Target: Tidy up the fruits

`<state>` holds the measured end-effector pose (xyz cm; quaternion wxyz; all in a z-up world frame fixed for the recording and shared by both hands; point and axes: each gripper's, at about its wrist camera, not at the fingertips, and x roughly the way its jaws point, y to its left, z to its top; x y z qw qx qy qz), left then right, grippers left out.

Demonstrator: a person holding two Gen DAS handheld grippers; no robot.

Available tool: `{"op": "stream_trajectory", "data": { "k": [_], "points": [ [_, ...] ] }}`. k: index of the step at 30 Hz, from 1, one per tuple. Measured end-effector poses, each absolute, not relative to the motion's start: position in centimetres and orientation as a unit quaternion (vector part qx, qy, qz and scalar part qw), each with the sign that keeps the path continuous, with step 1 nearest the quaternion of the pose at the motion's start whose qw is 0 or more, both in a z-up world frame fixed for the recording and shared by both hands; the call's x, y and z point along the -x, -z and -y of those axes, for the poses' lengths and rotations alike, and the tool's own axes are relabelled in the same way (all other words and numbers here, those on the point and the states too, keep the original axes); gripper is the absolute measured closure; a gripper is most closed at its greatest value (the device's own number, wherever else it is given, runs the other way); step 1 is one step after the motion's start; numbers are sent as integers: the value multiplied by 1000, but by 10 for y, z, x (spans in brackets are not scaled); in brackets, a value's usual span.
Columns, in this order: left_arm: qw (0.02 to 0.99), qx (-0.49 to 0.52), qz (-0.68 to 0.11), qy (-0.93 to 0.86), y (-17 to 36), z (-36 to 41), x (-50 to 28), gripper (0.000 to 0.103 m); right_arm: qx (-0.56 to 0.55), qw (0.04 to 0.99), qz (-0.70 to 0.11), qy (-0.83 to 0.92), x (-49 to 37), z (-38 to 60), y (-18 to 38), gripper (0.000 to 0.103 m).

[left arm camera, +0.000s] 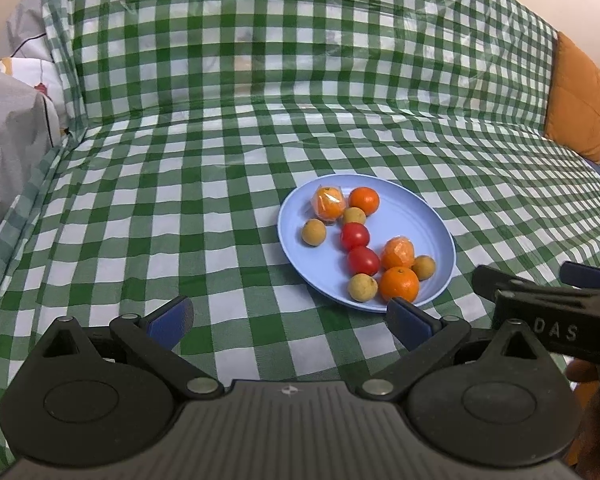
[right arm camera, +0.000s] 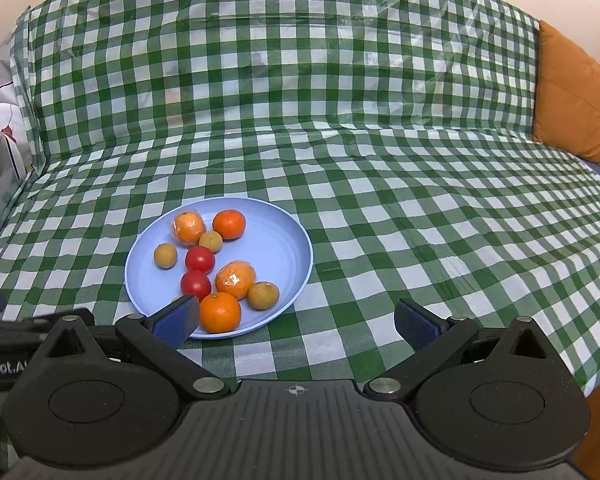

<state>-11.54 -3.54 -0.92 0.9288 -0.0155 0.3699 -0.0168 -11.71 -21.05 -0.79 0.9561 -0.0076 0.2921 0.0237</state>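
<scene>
Blue plate (right arm camera: 292,240) is seen on the checked cloth (right arm camera: 380,200), with oranges, tomatoes (right arm camera: 199,259) and small tan fruits crowded on it. Left gripper (left arm camera: 288,320) and right gripper (right arm camera: 296,320) are held wide apart, nothing gripped. Round fruit could be nudged off the shallow rim, or a tomato squashed by hard closing.

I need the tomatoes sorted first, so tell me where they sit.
In both wrist views the two red tomatoes lie touching near the middle of the blue plate, between the far wrapped orange and the near wrapped orange.
</scene>
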Motion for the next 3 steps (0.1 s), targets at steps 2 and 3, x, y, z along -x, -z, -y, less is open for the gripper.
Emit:
{"op": "stream_trajectory", "data": {
  "k": [2,3],
  "points": [
    [928,10,-372,18,9,36,114,0,1,955,-294,-30,113,212,9,1],
    [927,13,-374,17,9,35,113,0,0,955,-294,-35,111,213,9,1]
  ]
}}
